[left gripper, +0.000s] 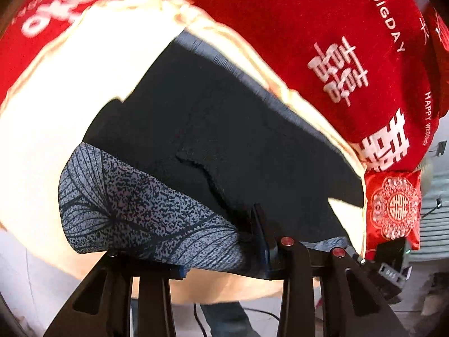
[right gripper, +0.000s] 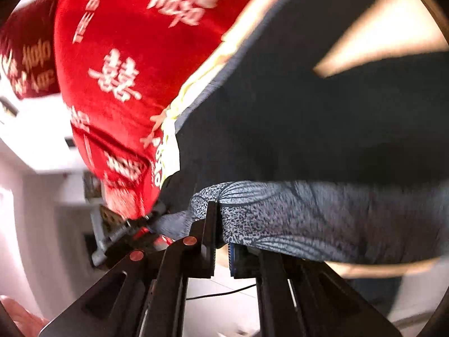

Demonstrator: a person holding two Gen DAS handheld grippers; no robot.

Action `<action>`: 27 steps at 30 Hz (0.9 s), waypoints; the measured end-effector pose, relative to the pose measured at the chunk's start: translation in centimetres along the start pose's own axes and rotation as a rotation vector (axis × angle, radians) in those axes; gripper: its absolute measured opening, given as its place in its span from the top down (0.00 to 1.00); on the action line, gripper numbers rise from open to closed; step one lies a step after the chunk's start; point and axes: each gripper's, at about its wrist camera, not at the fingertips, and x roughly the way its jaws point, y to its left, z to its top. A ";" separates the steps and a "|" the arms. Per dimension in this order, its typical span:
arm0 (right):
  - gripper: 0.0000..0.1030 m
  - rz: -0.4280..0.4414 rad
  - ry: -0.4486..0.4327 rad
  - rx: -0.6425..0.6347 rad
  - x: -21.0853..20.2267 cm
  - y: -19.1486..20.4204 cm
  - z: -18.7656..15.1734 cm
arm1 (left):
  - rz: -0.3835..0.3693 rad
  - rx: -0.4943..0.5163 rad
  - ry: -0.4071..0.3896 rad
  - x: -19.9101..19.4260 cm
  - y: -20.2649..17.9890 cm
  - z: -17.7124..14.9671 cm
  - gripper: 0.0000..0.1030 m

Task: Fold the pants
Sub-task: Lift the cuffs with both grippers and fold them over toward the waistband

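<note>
Dark navy pants (left gripper: 224,129) lie spread on a cream bed sheet (left gripper: 56,106). Their grey-blue leaf-patterned lining (left gripper: 134,210) shows where the near edge is turned up. My left gripper (left gripper: 221,255) is shut on this patterned edge at the bottom of its view. In the right wrist view the pants (right gripper: 308,112) fill the right side, and my right gripper (right gripper: 223,224) is shut on the same patterned edge (right gripper: 308,219), lifted off the sheet. The other gripper's body shows at the right of the left view (left gripper: 390,266) and at the left of the right view (right gripper: 120,233).
A red quilt with white characters (left gripper: 308,28) lies across the far side of the bed and also fills the upper left of the right view (right gripper: 126,56). A small red embroidered pillow (left gripper: 393,205) sits at the bed's right edge. White floor with a black cable (right gripper: 224,292) is below.
</note>
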 end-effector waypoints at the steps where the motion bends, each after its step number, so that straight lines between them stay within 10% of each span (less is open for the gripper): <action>1: 0.93 -0.007 0.017 -0.023 0.0 0.8 1.8 | 0.000 0.004 -0.011 -0.1 -0.6 0.8 0.63; 13: 0.90 -0.158 0.266 -0.129 9.9 1.7 22.0 | 0.162 0.007 -0.073 9.0 -3.8 14.8 0.62; 20: 0.87 -0.184 0.330 -0.098 14.4 -1.3 26.5 | 0.251 -0.045 -0.092 12.9 -3.4 16.8 0.57; 22: 0.68 -0.181 0.338 -0.131 14.2 -0.4 26.4 | 0.255 -0.029 -0.085 12.1 -4.0 16.6 0.50; 24: 0.23 -0.156 0.337 -0.185 13.7 1.3 26.0 | 0.283 -0.003 -0.106 10.5 -4.7 16.2 0.36; 27: 0.20 -0.182 0.316 -0.278 12.5 4.2 24.9 | 0.324 0.016 -0.166 7.6 -5.7 15.3 0.24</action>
